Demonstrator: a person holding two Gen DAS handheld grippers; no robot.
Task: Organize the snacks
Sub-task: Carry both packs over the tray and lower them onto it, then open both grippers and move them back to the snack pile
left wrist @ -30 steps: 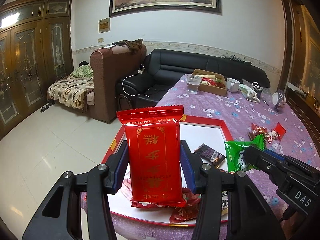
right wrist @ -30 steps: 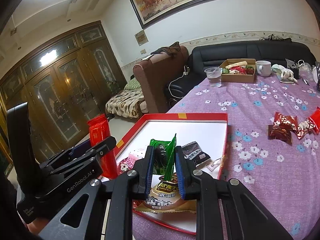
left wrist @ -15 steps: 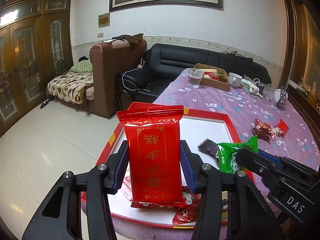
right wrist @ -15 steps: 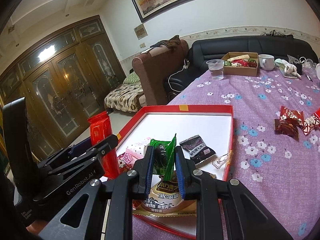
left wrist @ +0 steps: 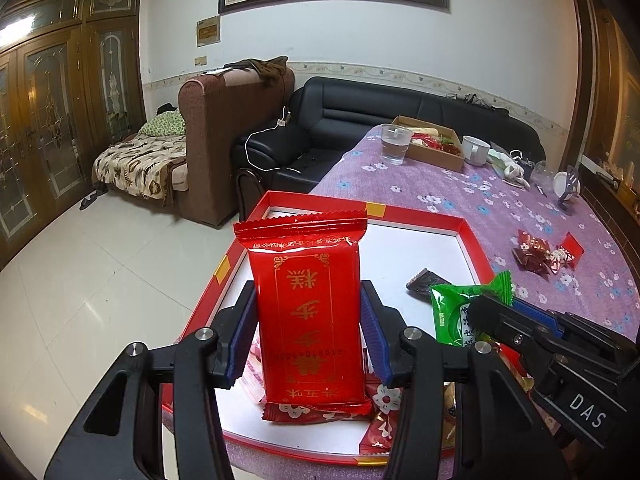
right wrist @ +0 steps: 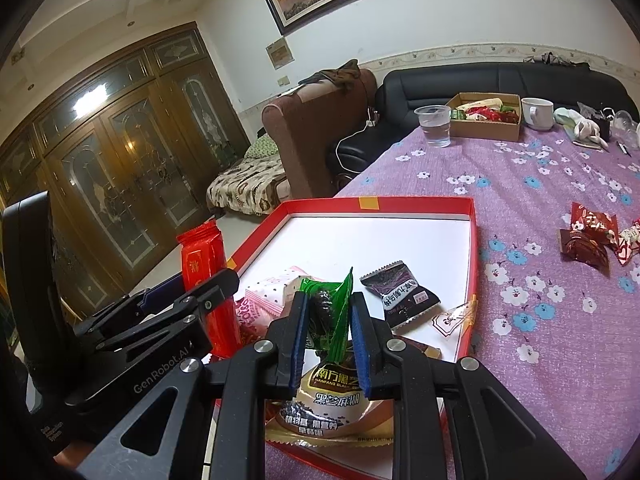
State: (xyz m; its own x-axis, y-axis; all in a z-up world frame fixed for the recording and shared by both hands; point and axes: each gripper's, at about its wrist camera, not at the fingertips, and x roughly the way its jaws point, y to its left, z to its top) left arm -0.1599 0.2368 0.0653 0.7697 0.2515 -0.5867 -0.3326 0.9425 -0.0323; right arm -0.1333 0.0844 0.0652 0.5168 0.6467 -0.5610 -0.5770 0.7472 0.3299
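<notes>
Now the left gripper (left wrist: 308, 336) clamps the red packet (left wrist: 306, 308) upright; the right gripper (right wrist: 327, 336) pinches the green packet (right wrist: 330, 316). Both hang above the red tray's (right wrist: 474, 248) near edge, its white floor bare toward twelve o'clock.

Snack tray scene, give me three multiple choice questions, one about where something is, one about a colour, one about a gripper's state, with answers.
1. Where is the dark purple packet?
A. in the red tray
B. in the cardboard box
C. on the sofa

2. What colour is the packet in the left gripper?
A. green
B. red
C. purple

3. What is the right gripper doing?
A. open and empty
B. gripping a cup
C. shut on a green packet

Answers: A, it lies on the tray's white floor; B, red with gold print; C, both pads squeeze the green wrapper.
</notes>
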